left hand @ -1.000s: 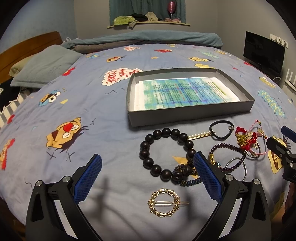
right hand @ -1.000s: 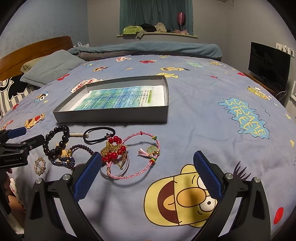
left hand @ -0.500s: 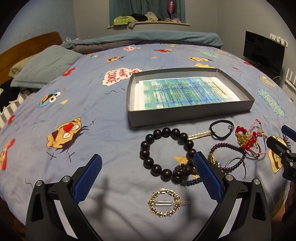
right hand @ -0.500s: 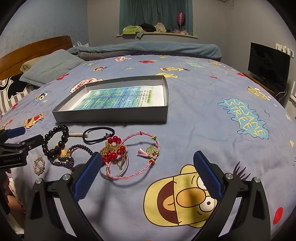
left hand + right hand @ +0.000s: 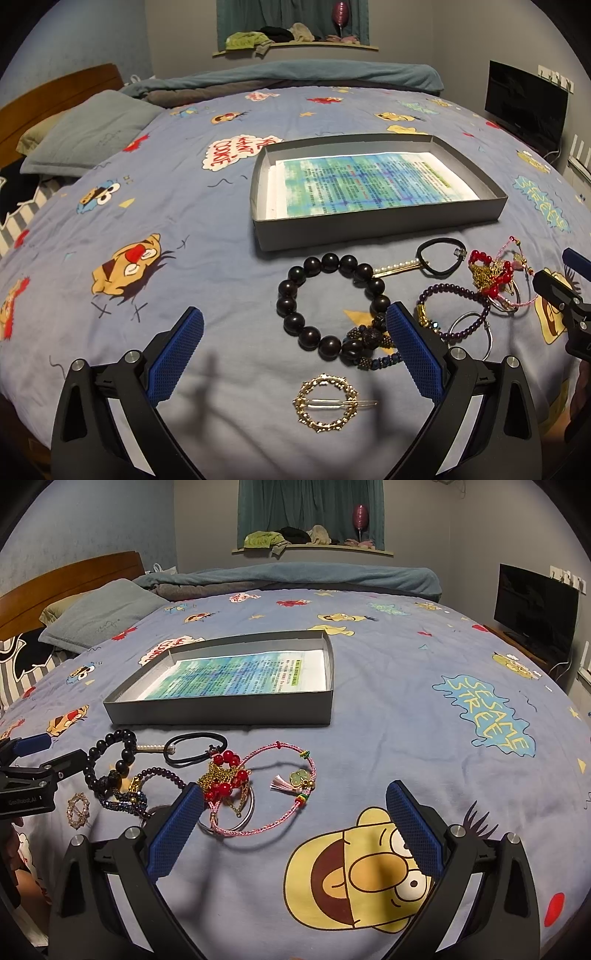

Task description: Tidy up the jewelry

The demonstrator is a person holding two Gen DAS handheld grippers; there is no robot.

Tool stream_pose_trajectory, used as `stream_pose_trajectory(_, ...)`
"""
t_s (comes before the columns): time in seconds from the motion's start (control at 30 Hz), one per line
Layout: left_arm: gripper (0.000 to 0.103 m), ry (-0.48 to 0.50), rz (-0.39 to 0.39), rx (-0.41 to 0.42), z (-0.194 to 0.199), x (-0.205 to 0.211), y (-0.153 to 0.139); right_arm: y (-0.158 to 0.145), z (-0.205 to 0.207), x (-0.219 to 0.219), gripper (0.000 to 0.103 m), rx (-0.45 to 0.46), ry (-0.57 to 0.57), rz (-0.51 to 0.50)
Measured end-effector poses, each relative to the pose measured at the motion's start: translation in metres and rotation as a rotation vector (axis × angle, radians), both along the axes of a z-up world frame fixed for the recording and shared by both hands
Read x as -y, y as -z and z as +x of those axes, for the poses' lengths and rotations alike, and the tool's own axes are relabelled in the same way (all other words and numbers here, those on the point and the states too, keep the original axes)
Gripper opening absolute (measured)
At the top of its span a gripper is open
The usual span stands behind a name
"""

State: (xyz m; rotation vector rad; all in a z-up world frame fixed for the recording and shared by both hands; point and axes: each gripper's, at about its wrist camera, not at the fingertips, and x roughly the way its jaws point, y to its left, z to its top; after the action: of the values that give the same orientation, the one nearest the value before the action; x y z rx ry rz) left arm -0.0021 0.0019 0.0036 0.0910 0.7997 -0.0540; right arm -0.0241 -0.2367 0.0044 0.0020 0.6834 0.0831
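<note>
A grey shallow box [image 5: 373, 220] [image 5: 221, 712] lined with printed paper lies on the bed. In front of it is a pile of jewelry: a black bead bracelet [image 5: 295, 280] [image 5: 96, 753], a gold round hair clip [image 5: 327, 402] [image 5: 78, 809], a black hair tie [image 5: 441, 256] [image 5: 195, 747], a purple bead bracelet [image 5: 454, 310], a red bead and gold chain piece [image 5: 491, 273] [image 5: 225, 779] and a pink cord bracelet [image 5: 280, 794]. My left gripper [image 5: 295, 354] is open just before the hair clip. My right gripper [image 5: 295, 830] is open, right of the pile.
The bed has a blue cartoon-print cover [image 5: 166, 206]. A grey pillow [image 5: 88, 129] and wooden headboard [image 5: 55, 88] are at the left. A black TV [image 5: 535, 605] stands at the right. A windowsill with clothes [image 5: 295, 539] is at the back.
</note>
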Motion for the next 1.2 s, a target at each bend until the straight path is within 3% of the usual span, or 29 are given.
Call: stream_pose_trajectory(1.2, 0.098, 0.028, 0.012, -0.006, 0.0015, -0.0002, 0.0041, 0.0029, 0.0045, -0.0007, 0.098, -0.013, -0.008, 0.003)
